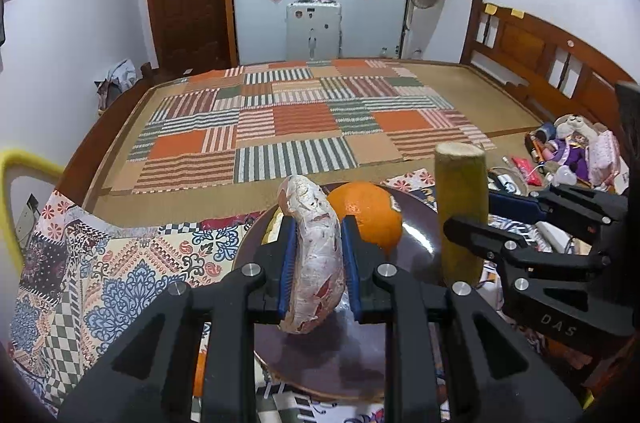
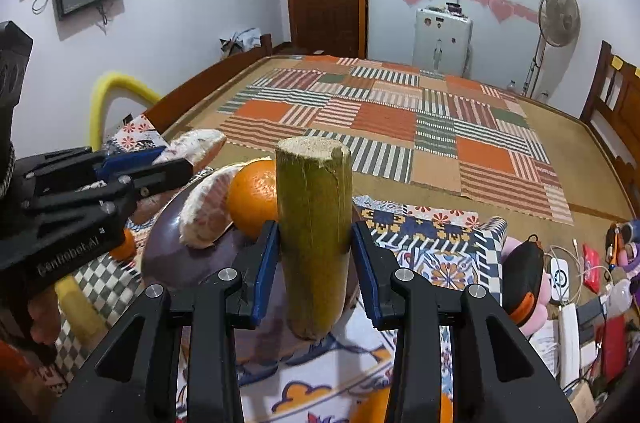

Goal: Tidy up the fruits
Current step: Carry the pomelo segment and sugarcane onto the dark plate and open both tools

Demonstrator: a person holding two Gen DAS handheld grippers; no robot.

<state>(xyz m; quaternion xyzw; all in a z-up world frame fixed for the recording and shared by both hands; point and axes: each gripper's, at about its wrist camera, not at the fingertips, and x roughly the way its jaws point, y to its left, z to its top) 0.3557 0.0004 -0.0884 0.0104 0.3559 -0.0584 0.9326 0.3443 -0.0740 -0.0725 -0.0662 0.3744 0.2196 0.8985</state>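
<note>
Two grippers, both loaded, both over the plate (image 1: 416, 235). Left gripper (image 1: 318, 263) is clamped on a pomelo wedge (image 1: 316, 255), pads on its flat sides w/ the curved back up, prob. because the flats give the pads something to bite on. It hangs above the near half of the plate, not touching as far as I can tell. Right gripper (image 2: 316, 263) pinches a cane piece (image 2: 314, 223) upright at mid-height, its lower end at the plate's near right edge; contact w/ the rim or cloth (image 2: 432, 255) unclear.

On the plate: an orange (image 2: 254, 199) at the far side, second wedge (image 2: 208, 211) leaning against it on the left. Fruit is being grouped there, so both held pieces look bound for the same plate.

More oranges sit off the plate on the cloth: one (image 2: 124, 247) past the left edge, another (image 2: 380, 407) near the front edge. Judging by that, task approx. halfway.

Risk: cane is tall and narrow, prob. tips if released upright; laying it flat is safer.
</note>
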